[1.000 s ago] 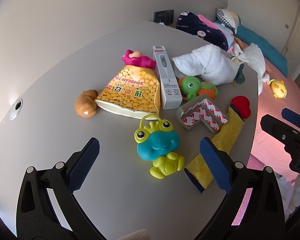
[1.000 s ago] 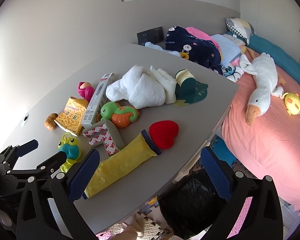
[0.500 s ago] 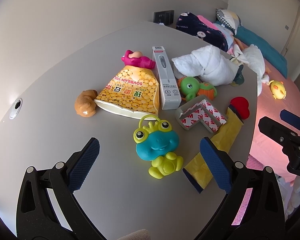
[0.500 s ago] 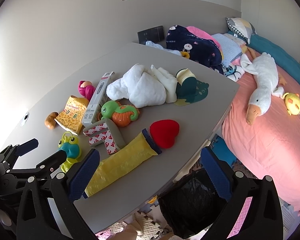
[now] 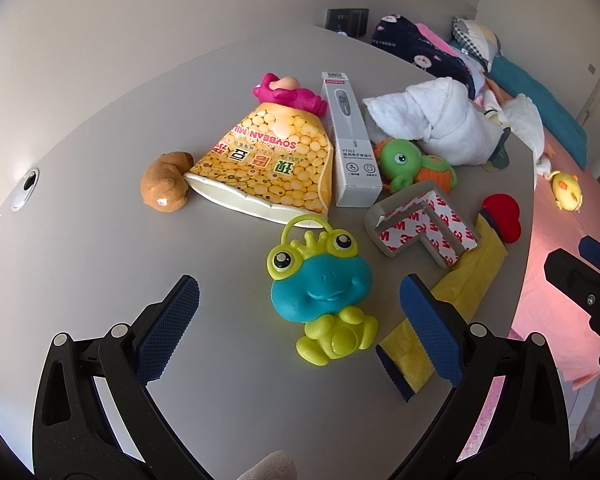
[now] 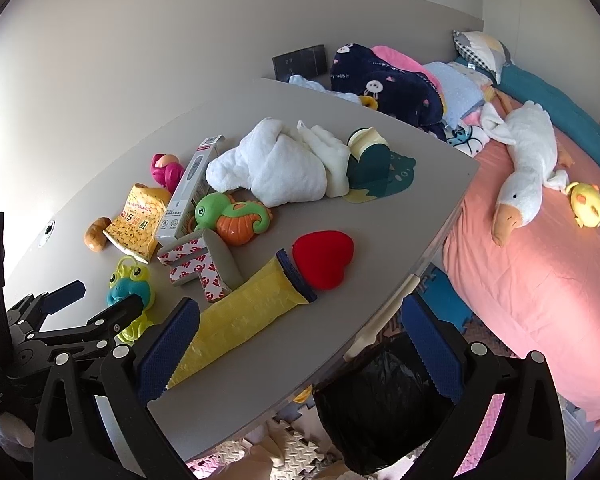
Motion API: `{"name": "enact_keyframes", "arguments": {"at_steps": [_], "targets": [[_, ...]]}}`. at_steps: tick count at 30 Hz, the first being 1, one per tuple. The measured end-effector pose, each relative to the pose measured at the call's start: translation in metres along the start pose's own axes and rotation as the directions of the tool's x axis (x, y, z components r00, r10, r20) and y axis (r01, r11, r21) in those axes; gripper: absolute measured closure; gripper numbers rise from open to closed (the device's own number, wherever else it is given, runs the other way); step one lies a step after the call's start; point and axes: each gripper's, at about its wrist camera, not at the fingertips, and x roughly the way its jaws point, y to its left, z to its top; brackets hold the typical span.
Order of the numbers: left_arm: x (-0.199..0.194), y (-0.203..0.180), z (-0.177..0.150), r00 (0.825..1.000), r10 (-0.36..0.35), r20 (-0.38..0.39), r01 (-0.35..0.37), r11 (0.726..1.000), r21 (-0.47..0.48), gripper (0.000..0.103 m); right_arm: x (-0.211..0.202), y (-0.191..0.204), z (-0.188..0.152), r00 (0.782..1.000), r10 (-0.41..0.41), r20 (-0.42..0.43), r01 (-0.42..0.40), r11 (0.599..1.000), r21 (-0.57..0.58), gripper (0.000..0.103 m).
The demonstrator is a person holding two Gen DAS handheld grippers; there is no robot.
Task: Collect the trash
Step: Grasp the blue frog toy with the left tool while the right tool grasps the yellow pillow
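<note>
now i'm holding the spread right gripper (image 6: pixel 300 344) nearest the yellow wrapper (image 6: pixel 244 320), its length angling up-right.

My jaws gape wide at the bottom of the frame, my gripper (image 6: pixel 298 344) empty. Between my pads, the grey table (image 6: pixel 260 380) edge; a yellow packet (image 6: pixel 240 320) lies at centre-left, a black bin bag (image 6: pixel 376 392) below, lower centre.

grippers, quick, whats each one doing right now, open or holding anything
Left gripper: open, empty, above the table with the frog toy between its fingers.
Right gripper: open, empty, over the table edge.
</note>
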Motion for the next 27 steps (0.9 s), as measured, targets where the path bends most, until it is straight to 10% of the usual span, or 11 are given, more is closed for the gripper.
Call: {"name": "enact_keyframes", "arguments": {"at_steps": [17, 27], "targets": [[0.017, 0.005, -0.006, 0.997, 0.052, -0.051, -0.049, 0.997, 0.059, 0.044, 0.025, 0.008, -0.011, 0.991, 0.097, -0.095, -0.092, 0.994, 0.055, 0.011], [0.009, 0.029, -0.012, 0.998, 0.047, -0.050, -0.044, 0.997, 0.068, 0.045, 0.046, 0.026, -0.015, 0.975, 0.142, -0.171, -0.126, 0.987, 0.102, 0.021]]}}
